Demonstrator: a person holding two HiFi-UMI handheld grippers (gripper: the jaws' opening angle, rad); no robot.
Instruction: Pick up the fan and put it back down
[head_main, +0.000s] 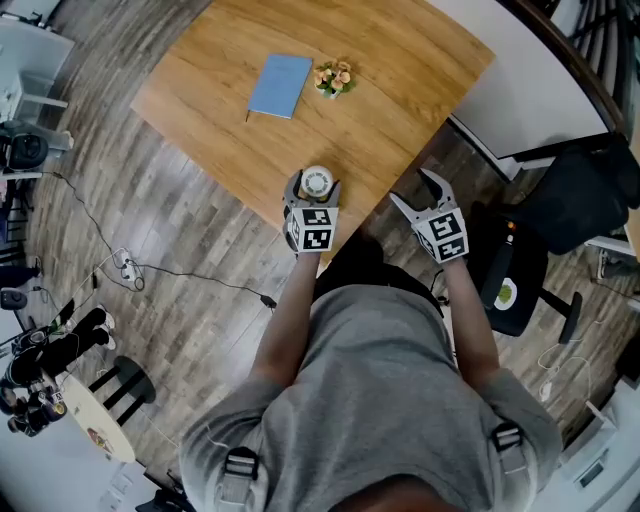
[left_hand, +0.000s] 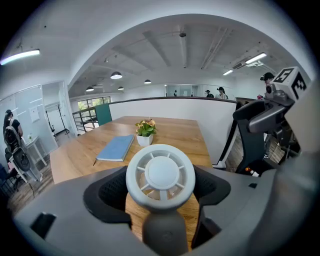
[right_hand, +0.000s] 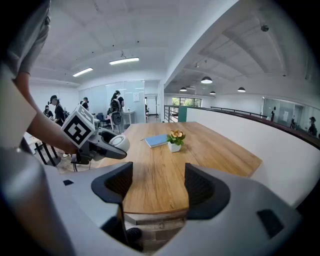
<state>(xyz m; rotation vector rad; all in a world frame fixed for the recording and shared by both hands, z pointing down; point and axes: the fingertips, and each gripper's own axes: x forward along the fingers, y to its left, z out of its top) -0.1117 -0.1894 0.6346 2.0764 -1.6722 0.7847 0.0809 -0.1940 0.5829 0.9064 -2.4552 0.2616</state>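
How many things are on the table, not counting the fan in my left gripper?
2: a blue notebook lying flat at the far side, and a small flower pot just right of it.

1. A light-brown wooden table (head_main: 420, 80) stands on a grey-brown plank floor (head_main: 200, 210).
2. A flat blue notebook (head_main: 280, 85) lies on the table, just beside a small white pot of orange flowers (head_main: 334, 78).
3. A black office chair (head_main: 570, 200) stands near the table's edge.

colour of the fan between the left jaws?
White fan; shows best in the left gripper view.
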